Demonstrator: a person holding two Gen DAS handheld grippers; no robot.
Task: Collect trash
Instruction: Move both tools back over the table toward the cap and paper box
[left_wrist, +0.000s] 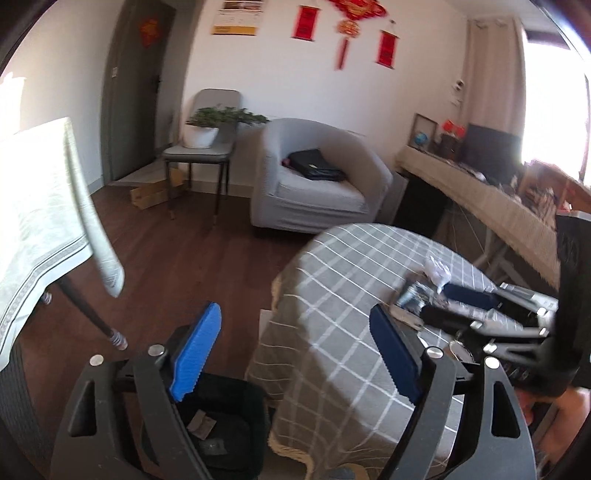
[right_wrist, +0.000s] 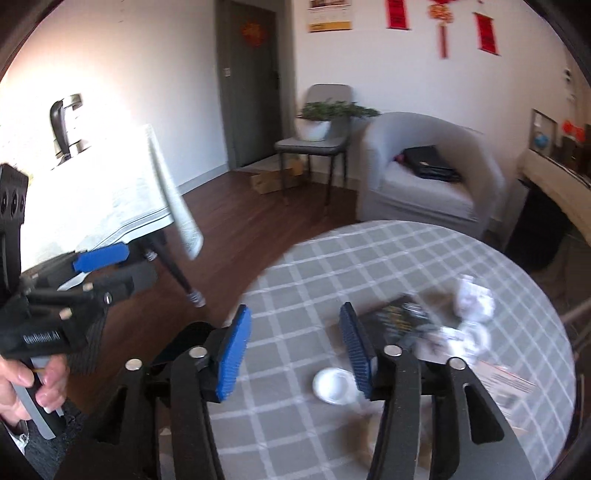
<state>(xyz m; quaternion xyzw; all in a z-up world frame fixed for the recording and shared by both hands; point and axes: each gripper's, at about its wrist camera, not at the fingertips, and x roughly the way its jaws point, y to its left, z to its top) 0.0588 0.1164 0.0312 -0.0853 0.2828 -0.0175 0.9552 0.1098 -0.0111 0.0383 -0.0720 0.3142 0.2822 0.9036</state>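
Nearest the left wrist camera, the left hand-held gripper (left_wrist: 295, 354) stands with its blue pads wide apart and nothing between them. Below its left finger sits a black trash bin (left_wrist: 236, 413) on the wooden floor, with a couple of flat grey scraps (left_wrist: 201, 430) lying inside; the bin's lower part is cut off by the frame and partly covered by the black finger arms. To the right of the bin, the round worktop (left_wrist: 332, 314) in a grey checked cloth fills the space under the right pad.

In the right wrist view, the right hand-held gripper (right_wrist: 293, 350) hovers over the same worktop with a moderate gap between its pads, gripping nothing. The left hand-held gripper shows at the left edge there, held by a hand (right_wrist: 26, 384) whose fingers wrap its handle. Just below and between the right gripper's pads, closer to the right one, lies a small white cup-like piece (right_wrist: 332, 386) on the cloth. Beyond the right pad lies a dark printed packet (right_wrist: 399, 319), and further right, crumpled white paper (right_wrist: 474, 299) and a wad of clear wrapping (right_wrist: 465, 338), both blurred. A flat printed sheet (right_wrist: 506, 382) at the right rim is half hidden behind the gripper's arm, and what it is cannot be made out. A brownish patch on the cloth between the arms is too smeared to identify.
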